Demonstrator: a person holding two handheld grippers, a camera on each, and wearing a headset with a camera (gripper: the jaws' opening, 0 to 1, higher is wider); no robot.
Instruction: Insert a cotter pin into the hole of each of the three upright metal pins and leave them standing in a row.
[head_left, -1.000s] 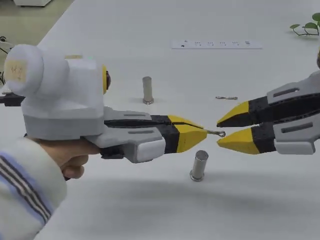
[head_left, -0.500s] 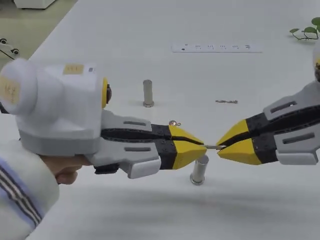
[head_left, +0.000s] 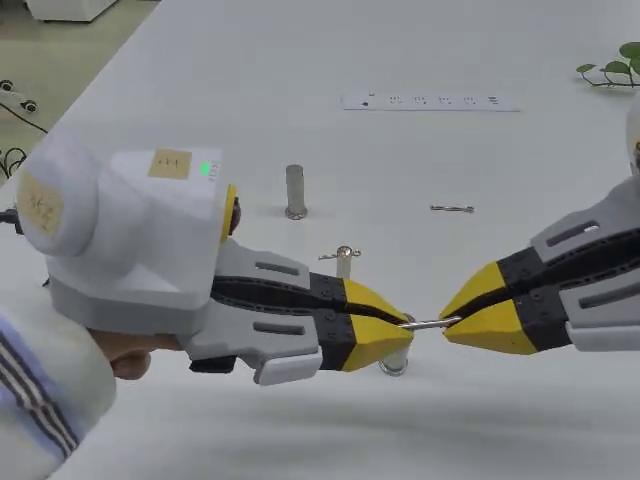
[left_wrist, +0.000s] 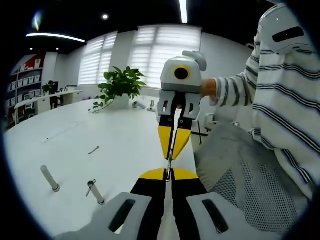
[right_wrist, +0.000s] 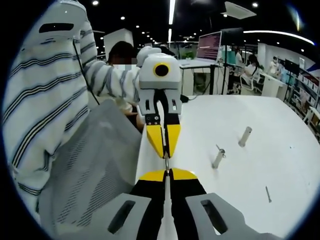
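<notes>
The left gripper (head_left: 404, 325) and right gripper (head_left: 447, 328) meet tip to tip over the table (head_left: 300, 80). Each is clamped on one end of a cotter pin (head_left: 428, 323), so only its middle shows. The left jaws hide most of the near pin (head_left: 393, 366). Behind stand a pinned pin (head_left: 343, 263) and a bare pin (head_left: 294, 190), with a loose cotter (head_left: 452, 209) lying well apart.

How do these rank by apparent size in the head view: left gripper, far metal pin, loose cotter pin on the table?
1. left gripper (nearest the camera, which enlarges it)
2. far metal pin
3. loose cotter pin
</notes>
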